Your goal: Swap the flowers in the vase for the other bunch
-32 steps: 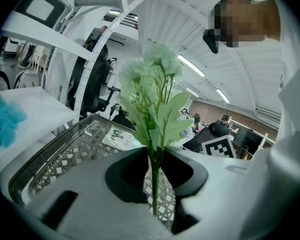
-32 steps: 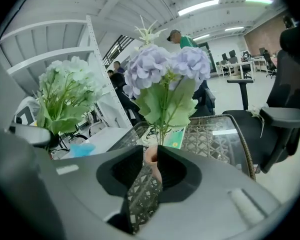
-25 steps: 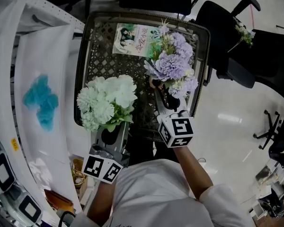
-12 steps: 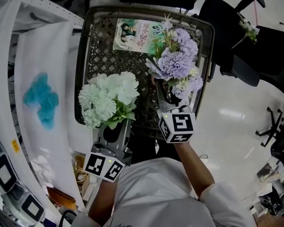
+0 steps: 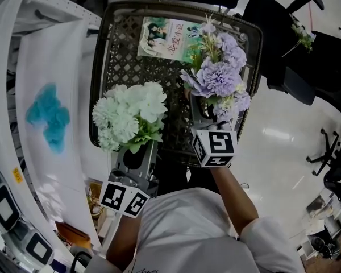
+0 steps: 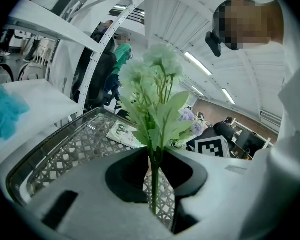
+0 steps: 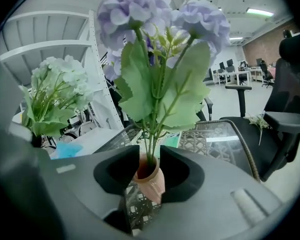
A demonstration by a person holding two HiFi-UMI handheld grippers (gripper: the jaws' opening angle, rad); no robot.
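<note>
While the head view buries it under the purple flowers (image 5: 219,75), the right gripper view bares the pink vase (image 7: 150,183). It sits over the basket (image 5: 98,95) between the spread jaws of the right gripper (image 7: 146,164), which have just been opening. The left gripper (image 6: 152,160) pinches the white bunch (image 6: 155,79) by its stem, same as a second ago.

A desk (image 5: 111,67) lies ahead of the person, with a booklet (image 5: 165,38) flat at its far edge. On the desk's right side stands a vase (image 7: 149,179) with a bunch of flowers (image 5: 219,75) in it. The right claw (image 5: 203,118) reaches in from the near side, its jaws just opened, one on each side of the vase. Over the near-left part, the left claw (image 5: 135,155) grips the other bunch (image 5: 131,118) upright by its stems. A chair (image 5: 284,78) stands beyond the desk's right edge.
</note>
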